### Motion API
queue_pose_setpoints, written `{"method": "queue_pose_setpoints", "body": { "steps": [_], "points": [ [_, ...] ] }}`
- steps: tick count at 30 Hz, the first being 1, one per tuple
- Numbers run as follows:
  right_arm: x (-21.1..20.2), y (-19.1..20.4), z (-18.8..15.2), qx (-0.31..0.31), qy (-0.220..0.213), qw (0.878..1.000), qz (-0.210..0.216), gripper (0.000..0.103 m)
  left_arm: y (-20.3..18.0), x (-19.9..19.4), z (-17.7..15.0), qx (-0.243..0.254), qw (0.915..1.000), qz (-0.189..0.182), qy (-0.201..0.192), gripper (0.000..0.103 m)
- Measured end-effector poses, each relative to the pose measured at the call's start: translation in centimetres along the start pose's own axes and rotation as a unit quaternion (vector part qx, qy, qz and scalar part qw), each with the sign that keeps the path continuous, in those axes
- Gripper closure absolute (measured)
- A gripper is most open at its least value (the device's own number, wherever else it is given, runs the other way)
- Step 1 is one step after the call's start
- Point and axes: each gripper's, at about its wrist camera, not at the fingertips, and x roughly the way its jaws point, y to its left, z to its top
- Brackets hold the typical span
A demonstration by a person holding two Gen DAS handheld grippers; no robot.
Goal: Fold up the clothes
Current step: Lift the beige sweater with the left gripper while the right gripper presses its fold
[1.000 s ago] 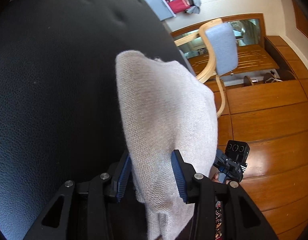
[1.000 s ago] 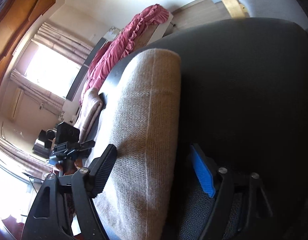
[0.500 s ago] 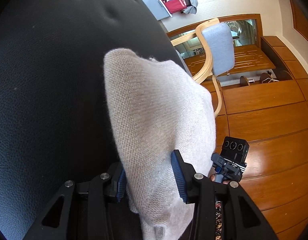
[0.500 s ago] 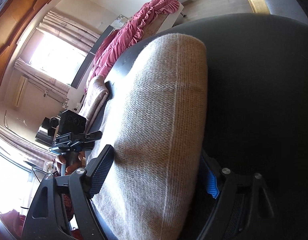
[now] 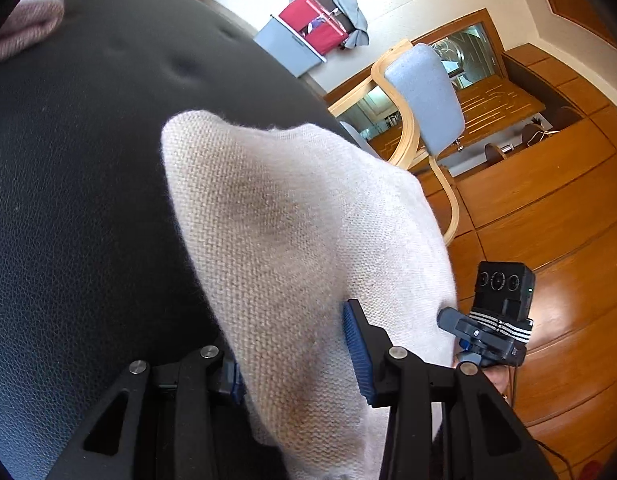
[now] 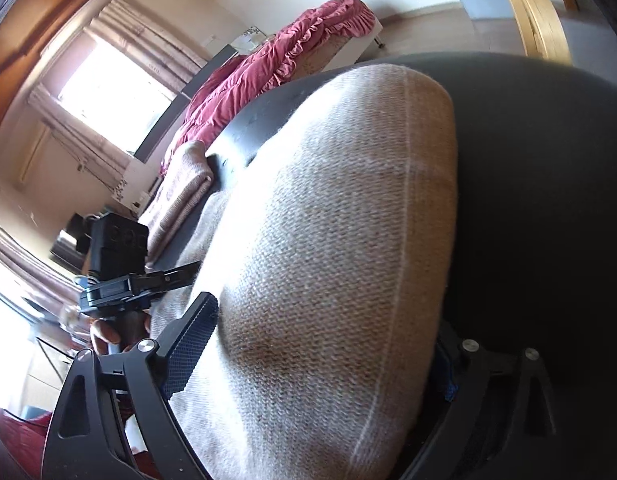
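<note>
A beige knit garment [image 5: 292,216] lies bunched on a black leather seat [image 5: 76,160]. My left gripper [image 5: 288,336] straddles its near end with the jaws wide apart. The cloth hides the left blue pad, and the right pad [image 5: 356,348] rests beside the knit. In the right wrist view the same garment [image 6: 340,220] bulges up between the jaws of my right gripper [image 6: 324,316], which are opening. Its left pad [image 6: 188,344] sits at the cloth's edge; the other pad is hidden under the knit. Each gripper shows in the other's view, close alongside.
A folded pink cloth [image 6: 180,188] lies at the seat's far end, with a red ruffled bedcover [image 6: 268,68] beyond. A wooden chair with a blue cushion [image 5: 424,100] and a red laundry rack [image 5: 320,20] stand on the wood floor [image 5: 548,220].
The right jaws have spread wider and the knit now swells between them, covering the blue pad. Both grippers have rolled and shifted a little along the seat, and the garment's fold fills more of each view.
</note>
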Motion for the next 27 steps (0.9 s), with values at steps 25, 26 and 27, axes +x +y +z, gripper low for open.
{"method": "queue_pose_setpoints", "body": {
  "steps": [25,26,27],
  "points": [
    [-0.6,-0.6,-1.0,-0.036,-0.034,0.998,-0.037,0.035,-3.1,0.2,-2.7,0.083,0.9893,0.099,-0.068,0.062],
    [-0.6,-0.6,-1.0,-0.037,-0.034,0.998,-0.038,0.036,-3.2,0.1,-2.8,0.085,0.9886,0.102,-0.069,0.063],
    [-0.6,-0.5,-1.0,-0.039,-0.036,0.998,-0.038,0.038,-3.3,0.1,-2.9,0.087,0.988,0.105,-0.072,0.065]
  ]
}}
